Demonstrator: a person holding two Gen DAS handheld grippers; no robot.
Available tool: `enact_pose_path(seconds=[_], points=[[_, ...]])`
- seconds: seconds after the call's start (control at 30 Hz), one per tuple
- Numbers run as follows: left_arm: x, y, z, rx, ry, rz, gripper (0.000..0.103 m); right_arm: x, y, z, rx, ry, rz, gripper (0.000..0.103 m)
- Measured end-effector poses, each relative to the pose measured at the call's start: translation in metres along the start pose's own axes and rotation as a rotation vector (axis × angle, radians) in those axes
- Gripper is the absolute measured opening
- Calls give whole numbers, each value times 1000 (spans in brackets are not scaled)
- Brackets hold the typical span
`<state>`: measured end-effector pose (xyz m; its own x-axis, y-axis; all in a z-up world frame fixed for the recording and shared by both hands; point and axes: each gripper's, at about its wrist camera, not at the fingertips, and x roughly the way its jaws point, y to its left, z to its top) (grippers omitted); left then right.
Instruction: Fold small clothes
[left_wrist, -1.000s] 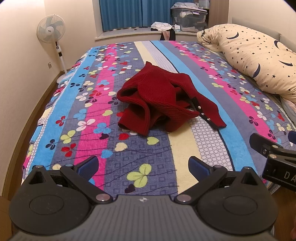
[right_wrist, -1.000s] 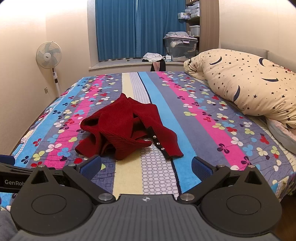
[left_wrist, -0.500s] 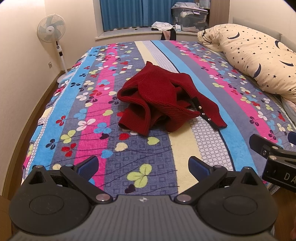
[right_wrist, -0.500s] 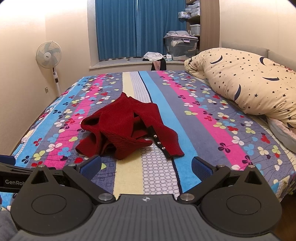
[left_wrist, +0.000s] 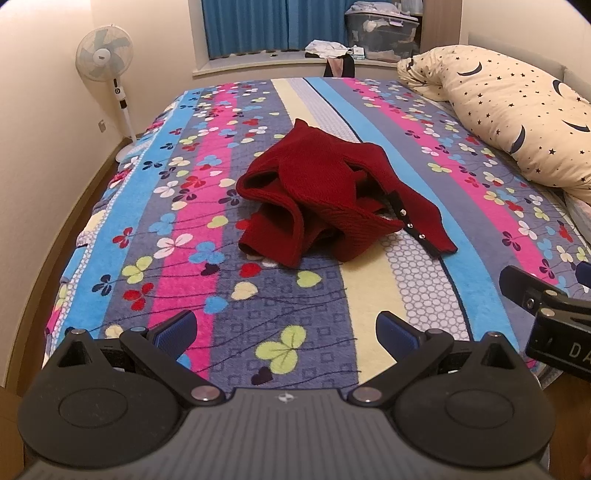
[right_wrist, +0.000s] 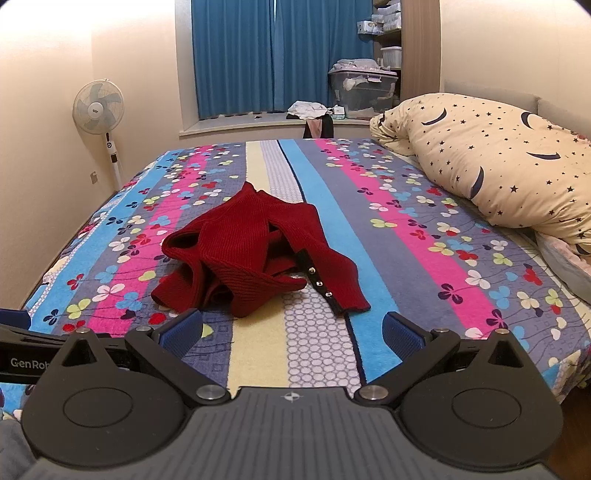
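- Red knit cardigan lies crumpled in the middle of the frame in both wrist views, on the striped clover-print blanket; it is bunched and unfolded, one sleeve or front panel trailing toward the lower right with a dark placket and small metal snaps showing.
- The left gripper sits at the bottom of its own view, over the near edge of the bed, its blue-padded jaws spread wide with nothing between them; it is well apart from the cardigan.
- The right gripper is likewise at the bottom of its view, jaws wide and empty, the blue pads just short of the cardigan's nearest hem.
- Each tool shows in the other's picture: the right one at the lower right edge of the left view, the left one at the lower left edge of the right view.
- A clear plastic storage bin with a lid stands at upper centre-right on the window ledge, filled with what looks like pale fabric; the contents are too blurred to tell further.
- Shelves in the upper right hold small boxes, contents hidden.
- A star-and-moon pillow lies along the right side of the bed.
- A standing fan is at the left wall; blue curtains hang at top centre.
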<state>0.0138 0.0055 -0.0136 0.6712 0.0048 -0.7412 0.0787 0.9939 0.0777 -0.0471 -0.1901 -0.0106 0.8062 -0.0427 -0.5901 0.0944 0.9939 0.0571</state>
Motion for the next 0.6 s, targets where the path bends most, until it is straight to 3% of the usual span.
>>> enact_pose_path(seconds=[0.37,0.6], points=[[28,-5,12,0,38,7,103,29,-16,2,49,36,-18,102],[104,-26,59,87,28,3,103,75,-53,-3,145,100,-81,102]])
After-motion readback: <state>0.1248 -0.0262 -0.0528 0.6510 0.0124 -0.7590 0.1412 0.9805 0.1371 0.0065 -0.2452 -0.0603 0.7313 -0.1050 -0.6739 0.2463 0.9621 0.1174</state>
